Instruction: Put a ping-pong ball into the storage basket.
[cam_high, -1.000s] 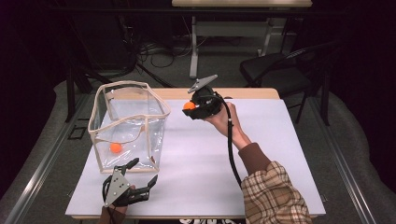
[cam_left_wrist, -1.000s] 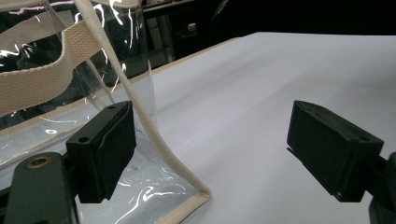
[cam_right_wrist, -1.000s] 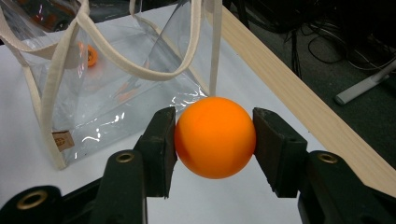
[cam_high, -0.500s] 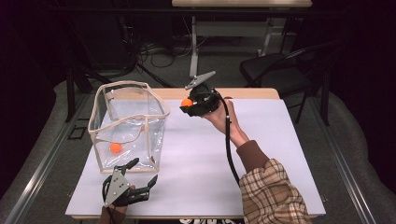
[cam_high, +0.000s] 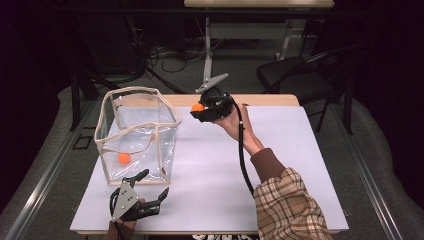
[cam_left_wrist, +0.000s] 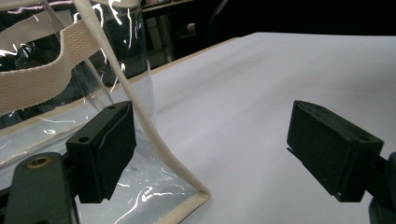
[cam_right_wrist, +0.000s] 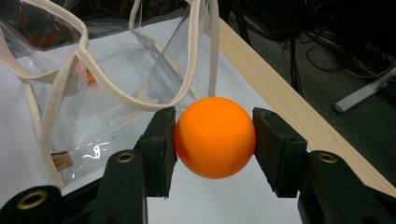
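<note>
The right gripper (cam_high: 200, 109), clamping an orange ball (cam_right_wrist: 215, 137), has edged nearer the clear bag (cam_high: 137, 132); the left gripper (cam_high: 150, 187) stays wide open, empty.

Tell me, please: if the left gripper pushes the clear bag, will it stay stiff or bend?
The clear tote bag would probably bend: its thin walls already show wrinkles. It likely slides or tips easily, since only one orange ball weighs it down. Its fabric handles look floppy.

Tabletop (cam_high: 300, 165) was white-covered, with a bare wood strip along the far edge. A clear bag (cam_high: 137, 132) with beige trim stood upright on its left part, mouth open. An orange ball (cam_high: 123, 158) lay inside, on the bag's floor.
</note>
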